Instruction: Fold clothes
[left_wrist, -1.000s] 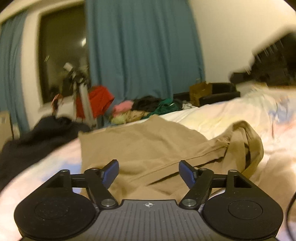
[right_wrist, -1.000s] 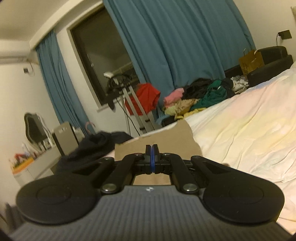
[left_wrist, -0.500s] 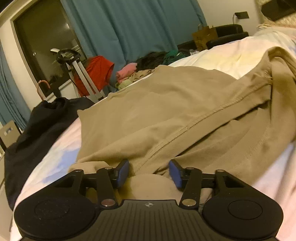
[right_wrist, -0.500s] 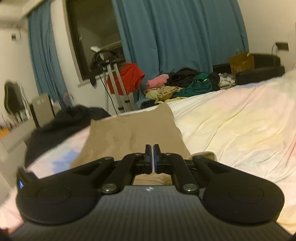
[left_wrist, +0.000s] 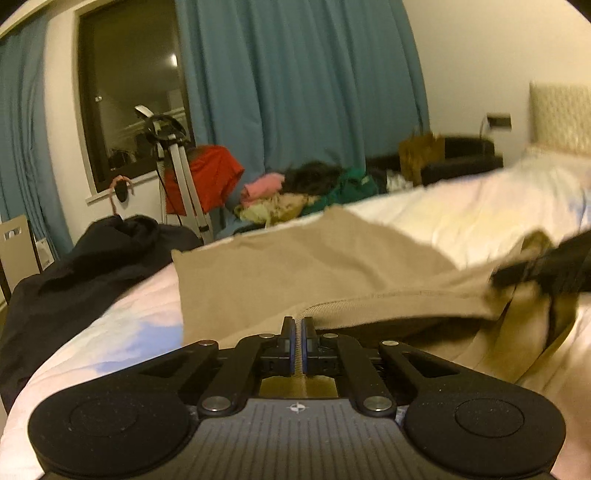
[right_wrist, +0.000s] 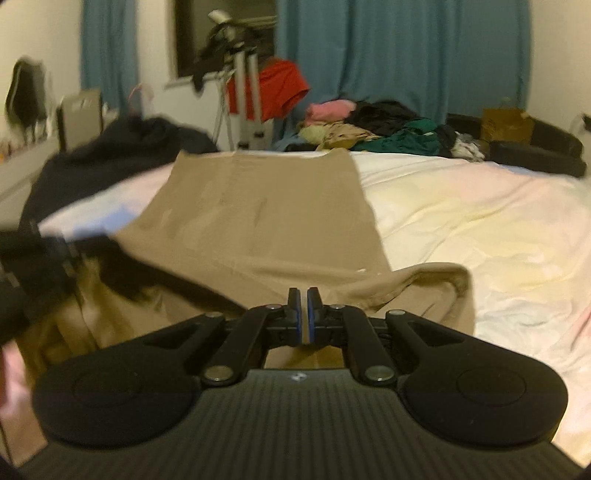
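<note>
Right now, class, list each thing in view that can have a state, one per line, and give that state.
left gripper: shut on the tan shirt
right gripper: shut on the tan shirt
tan shirt: near edge lifted, far part flat on the bed
blue curtain: drawn
black garment: crumpled on the bed

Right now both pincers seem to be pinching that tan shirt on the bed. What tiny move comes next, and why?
Probably carry the near edge forward. The left gripper and right gripper are each shut on the tan shirt, its near edge is raised, and the far part lies flat on the bed.
</note>
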